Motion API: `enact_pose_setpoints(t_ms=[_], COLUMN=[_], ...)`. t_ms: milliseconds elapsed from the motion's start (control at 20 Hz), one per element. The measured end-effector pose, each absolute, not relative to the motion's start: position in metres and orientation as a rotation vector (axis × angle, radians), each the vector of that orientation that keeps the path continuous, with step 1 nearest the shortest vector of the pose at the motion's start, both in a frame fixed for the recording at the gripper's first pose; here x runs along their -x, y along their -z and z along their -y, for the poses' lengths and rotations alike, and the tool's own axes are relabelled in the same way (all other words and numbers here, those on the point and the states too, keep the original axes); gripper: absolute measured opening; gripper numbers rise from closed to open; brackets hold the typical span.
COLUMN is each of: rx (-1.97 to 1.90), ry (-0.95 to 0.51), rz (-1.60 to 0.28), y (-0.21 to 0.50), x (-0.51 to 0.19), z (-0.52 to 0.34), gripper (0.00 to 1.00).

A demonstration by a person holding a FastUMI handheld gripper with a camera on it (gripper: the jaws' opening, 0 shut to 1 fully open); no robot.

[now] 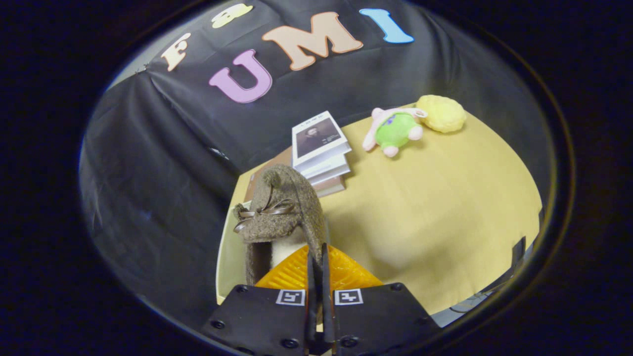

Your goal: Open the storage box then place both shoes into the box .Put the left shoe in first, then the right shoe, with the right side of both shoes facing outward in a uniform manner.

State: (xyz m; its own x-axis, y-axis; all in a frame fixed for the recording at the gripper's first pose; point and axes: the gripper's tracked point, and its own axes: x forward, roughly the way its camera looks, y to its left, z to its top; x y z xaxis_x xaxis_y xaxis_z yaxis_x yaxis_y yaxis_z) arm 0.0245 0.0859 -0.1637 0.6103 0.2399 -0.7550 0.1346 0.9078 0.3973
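A brown woolly shoe (284, 207) with a brown bow on top and a pale lining hangs tilted above the left end of the table. My gripper (316, 259) is shut on the thin rim of the shoe's opening, and both fingers press the fabric between them. Under the shoe and to its left lies a pale flat surface (228, 257); I cannot tell whether it belongs to the storage box. The shoe hides what is directly beneath it.
The table (445, 207) has a yellow cover. A stack of books (319, 151) lies just beyond the shoe. Farther right sit a green and pink plush toy (395, 131) and a yellow plush ball (441, 113). Black cloth walls close the back and left.
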Motion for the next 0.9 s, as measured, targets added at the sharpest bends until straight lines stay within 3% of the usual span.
enact_pose_setpoints(t_ms=[600, 800, 900], rx=[-0.409, -0.416, -0.386], ry=[-0.060, -0.096, -0.123], rz=[-0.981, -0.925, -0.887], y=[0.201, 0.190, 0.179], x=[-0.012, -0.015, -0.019], z=[-0.154, -0.165, -0.164], gripper=[0.08, 0.22, 0.40])
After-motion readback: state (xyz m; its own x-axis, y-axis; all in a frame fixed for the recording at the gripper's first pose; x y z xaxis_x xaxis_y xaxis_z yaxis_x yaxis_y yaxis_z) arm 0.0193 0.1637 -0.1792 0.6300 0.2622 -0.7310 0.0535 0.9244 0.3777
